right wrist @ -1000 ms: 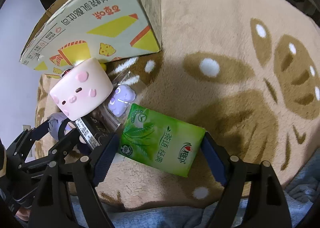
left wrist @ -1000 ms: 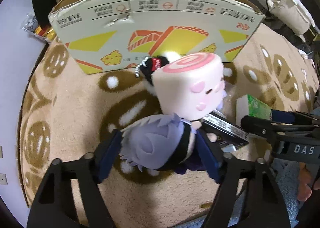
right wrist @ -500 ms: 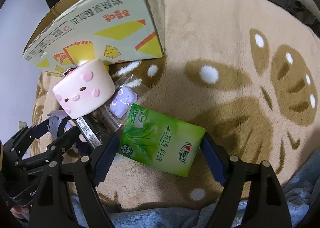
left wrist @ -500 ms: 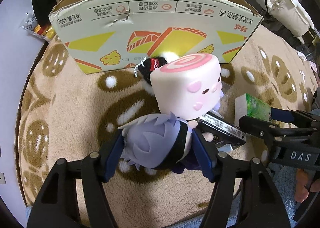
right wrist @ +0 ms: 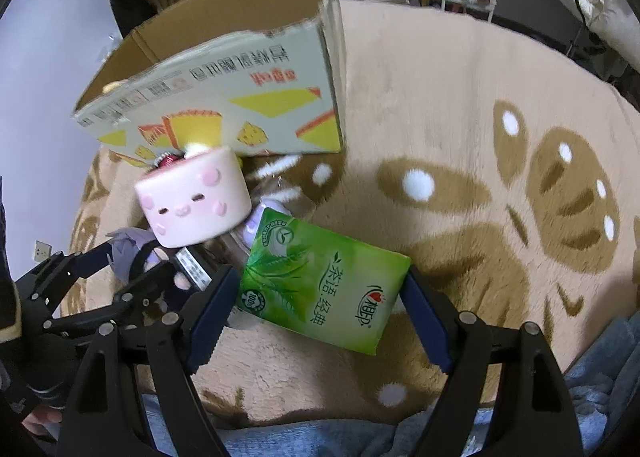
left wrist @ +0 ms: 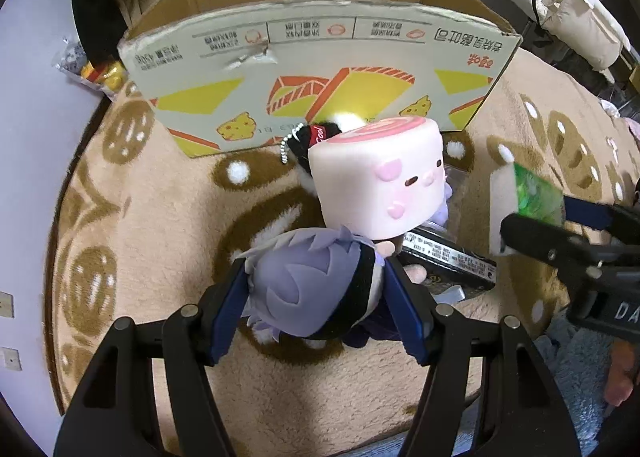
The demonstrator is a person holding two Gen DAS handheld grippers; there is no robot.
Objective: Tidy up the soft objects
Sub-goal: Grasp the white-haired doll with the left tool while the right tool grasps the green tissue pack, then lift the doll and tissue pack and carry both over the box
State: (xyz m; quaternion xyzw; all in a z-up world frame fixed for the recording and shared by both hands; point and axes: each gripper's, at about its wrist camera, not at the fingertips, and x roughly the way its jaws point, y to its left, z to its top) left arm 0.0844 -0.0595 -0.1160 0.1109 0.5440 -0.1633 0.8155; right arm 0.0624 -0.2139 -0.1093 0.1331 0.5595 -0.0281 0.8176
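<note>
L hand-held gripper [left wrist: 316, 293] is clamped on the purple plush [left wrist: 316, 285] over the rug [left wrist: 168, 217], R hand-held gripper [right wrist: 320, 297] pinches the green tissue pack [right wrist: 320, 281], apparently lifted, w/ box [left wrist: 320, 57] just behind.

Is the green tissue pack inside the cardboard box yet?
No. The green tissue pack sits between the right gripper pads, over the rug, outside the cardboard box.
</note>
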